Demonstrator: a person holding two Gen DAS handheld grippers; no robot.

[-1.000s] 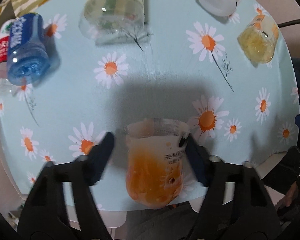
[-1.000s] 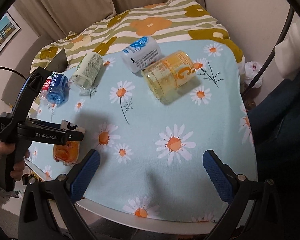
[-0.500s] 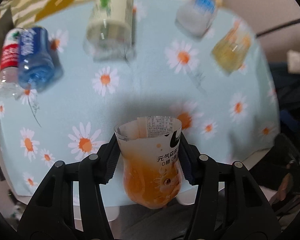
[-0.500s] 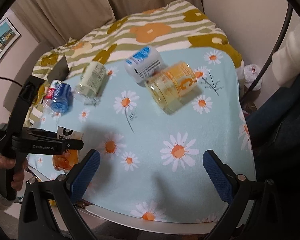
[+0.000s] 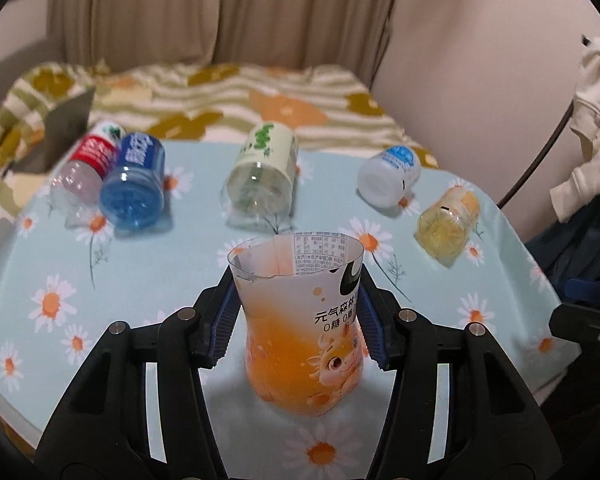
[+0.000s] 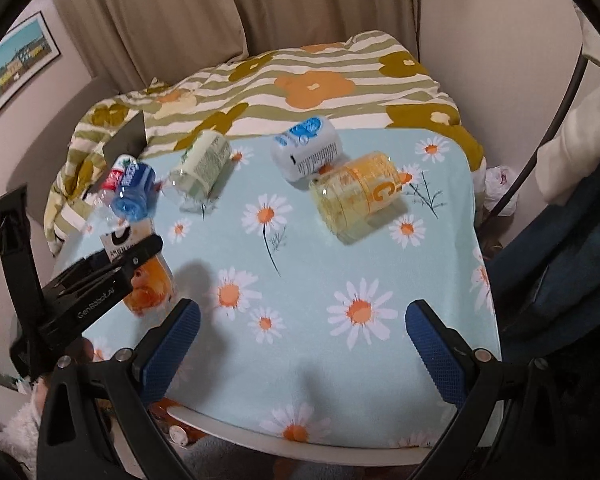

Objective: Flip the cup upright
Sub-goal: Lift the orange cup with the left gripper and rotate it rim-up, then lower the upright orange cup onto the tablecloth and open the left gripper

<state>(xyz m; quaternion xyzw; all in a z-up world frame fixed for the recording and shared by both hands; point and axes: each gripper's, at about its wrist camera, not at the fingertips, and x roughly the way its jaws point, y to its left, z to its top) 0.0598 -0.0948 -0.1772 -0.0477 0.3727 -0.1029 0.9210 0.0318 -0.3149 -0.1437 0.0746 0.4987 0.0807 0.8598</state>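
The cup is a cut-off orange drink bottle [image 5: 304, 328] with its open rim up. My left gripper [image 5: 296, 320] is shut on its waist and holds it upright at the table's near left edge. The right wrist view shows the same cup [image 6: 148, 276] behind the left gripper's black body [image 6: 88, 288]; whether its base touches the cloth I cannot tell. My right gripper [image 6: 300, 344] is open and empty above the near middle of the table.
On the daisy tablecloth [image 6: 340, 264] lie other cut bottles on their sides: yellow [image 6: 358, 196], white with blue cap [image 6: 306, 148], pale green [image 6: 200, 164], blue [image 6: 134, 192] and red [image 5: 86, 164]. A striped flowered bed lies beyond. The table edge [image 6: 300, 446] is near.
My left gripper closed on the cup lying on its side, then lifted and turned it to upright. The right gripper stayed open and drew slightly closer.
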